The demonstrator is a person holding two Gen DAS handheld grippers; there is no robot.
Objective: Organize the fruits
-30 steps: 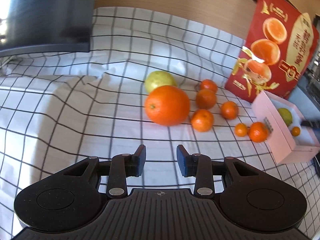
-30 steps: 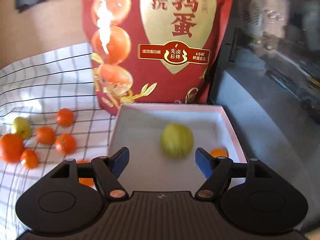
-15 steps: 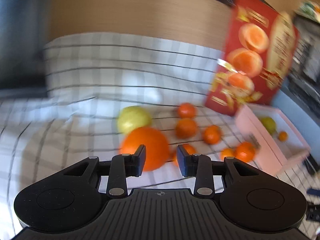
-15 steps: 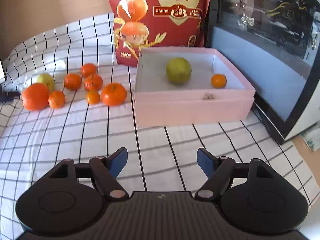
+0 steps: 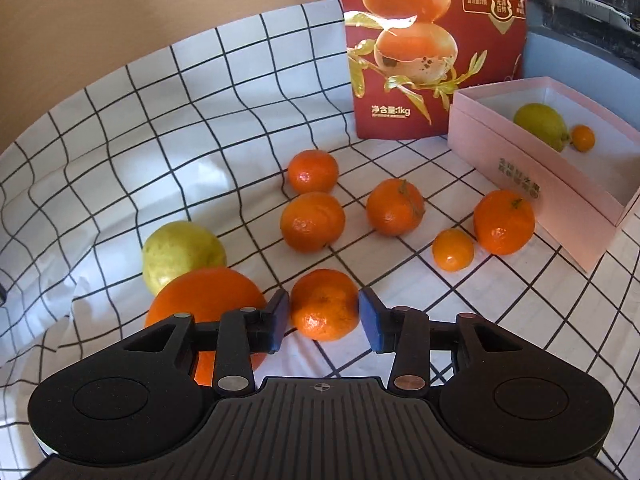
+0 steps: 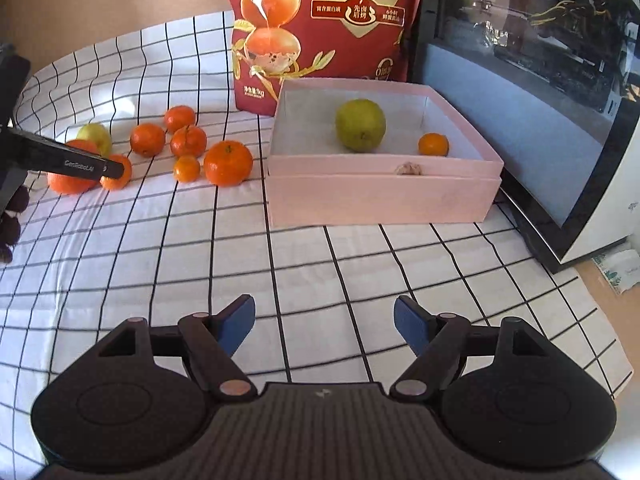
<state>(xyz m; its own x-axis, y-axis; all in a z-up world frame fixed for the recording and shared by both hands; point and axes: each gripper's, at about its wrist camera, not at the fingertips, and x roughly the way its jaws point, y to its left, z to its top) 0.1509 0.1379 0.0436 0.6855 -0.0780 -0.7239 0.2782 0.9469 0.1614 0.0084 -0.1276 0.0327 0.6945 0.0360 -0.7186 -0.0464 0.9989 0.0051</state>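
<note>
Left wrist view: mandarin [image 5: 325, 305] sits between left gripper [image 5: 323, 320] pads, touching or nearly, well apart from pink box [image 5: 532, 184]. Box holds 2 fruits; approx 8 remain on cloth. Right gripper [image 6: 324, 326] wide open, holding nothing.

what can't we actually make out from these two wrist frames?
- Left hand-held gripper: fingers flank a mandarin; contact can't be confirmed from the left wrist view.
- Big orange: lower part hidden by the gripper body, left wrist view.
- Pink box: far right corner cut off by the frame edge, left wrist view.
- Small lump on the box rim: too small to identify, right wrist view.
</note>
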